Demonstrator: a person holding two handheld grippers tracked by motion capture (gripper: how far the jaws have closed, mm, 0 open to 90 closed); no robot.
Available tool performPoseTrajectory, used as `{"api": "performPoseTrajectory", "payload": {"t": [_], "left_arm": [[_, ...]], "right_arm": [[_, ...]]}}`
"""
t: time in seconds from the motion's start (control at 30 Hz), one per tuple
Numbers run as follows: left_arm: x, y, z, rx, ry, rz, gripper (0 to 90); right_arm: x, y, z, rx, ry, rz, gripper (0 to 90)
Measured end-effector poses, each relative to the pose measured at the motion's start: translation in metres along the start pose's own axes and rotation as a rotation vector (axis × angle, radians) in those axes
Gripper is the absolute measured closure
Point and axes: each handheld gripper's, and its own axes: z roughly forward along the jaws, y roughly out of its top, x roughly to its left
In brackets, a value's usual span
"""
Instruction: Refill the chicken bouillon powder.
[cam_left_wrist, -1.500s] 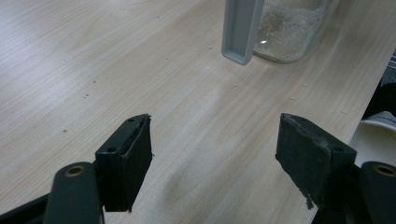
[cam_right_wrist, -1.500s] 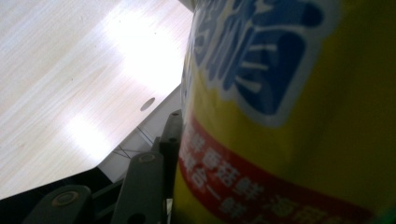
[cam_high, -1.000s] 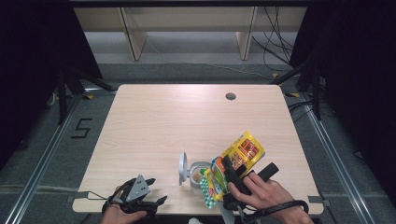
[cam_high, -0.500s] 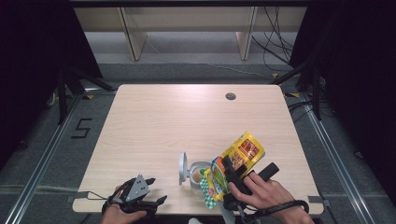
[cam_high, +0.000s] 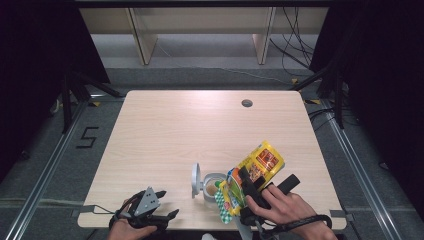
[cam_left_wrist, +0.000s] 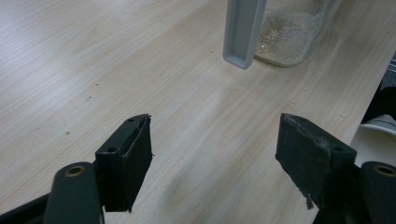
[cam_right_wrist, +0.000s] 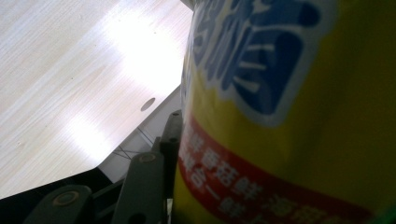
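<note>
Yellow bag (cam_high: 261, 164) in right gripper (cam_high: 248, 186) fingers, tilted over open jar (cam_high: 212, 186)

Yellow snack bag (cam_high: 260, 165) tilted over open jar (cam_high: 212, 185), near table edge

High view: we look forward-down over whole table (cam_high: 165, 130). Gripper views sit close, low; left's jar (cam_left_wrist: 289, 32) also shows in high view (cam_high: 212, 186).

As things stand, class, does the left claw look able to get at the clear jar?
Probably yes: the left claw is open, and bare table lies between it and the jar, though its grey lid faces it.
</note>
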Motion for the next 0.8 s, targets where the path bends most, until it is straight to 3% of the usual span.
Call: {"api": "performPoseTrajectory", "payload": {"t": [0.07, 0.33, 0.37, 0.47, 0.73, 0.77, 0.8], "left_arm": [[-0.001, 0.0001, 0.0002, -0.012, -0.006, -0.02, 26.2], [-0.0009, 0.0, 0.0002, -0.007, -0.003, -0.013, 26.2], [-0.0022, -0.0001, 0.0008, -0.02, -0.005, -0.028, 26.2], [-0.0007, 0.0001, 0.0003, -0.012, -0.006, -0.019, 26.2], [-0.0005, 0.0002, 0.0002, -0.012, -0.004, -0.019, 26.2], [-0.0021, 0.0002, 0.0013, -0.032, -0.009, -0.041, 26.2], [-0.0006, 0.0002, 0.0002, -0.013, -0.004, -0.02, 26.2]], "right_arm": [[-0.0005, 0.0, 0.0003, 0.0, 0.002, -0.004, 62.6], [-0.0004, -0.0003, -0.0008, -0.001, -0.001, -0.002, 62.6], [-0.0006, -0.0006, -0.0009, -0.001, 0.0, -0.007, 62.6], [0.0004, -0.0013, -0.0017, 0.0, 0.006, 0.014, 62.6], [0.0003, -0.0027, -0.002, -0.002, 0.014, 0.003, 62.6], [0.0006, -0.0029, -0.0022, 0.001, 0.012, 0.004, 62.6], [0.0003, -0.0032, -0.0022, 0.001, 0.013, 0.001, 62.6]]}}
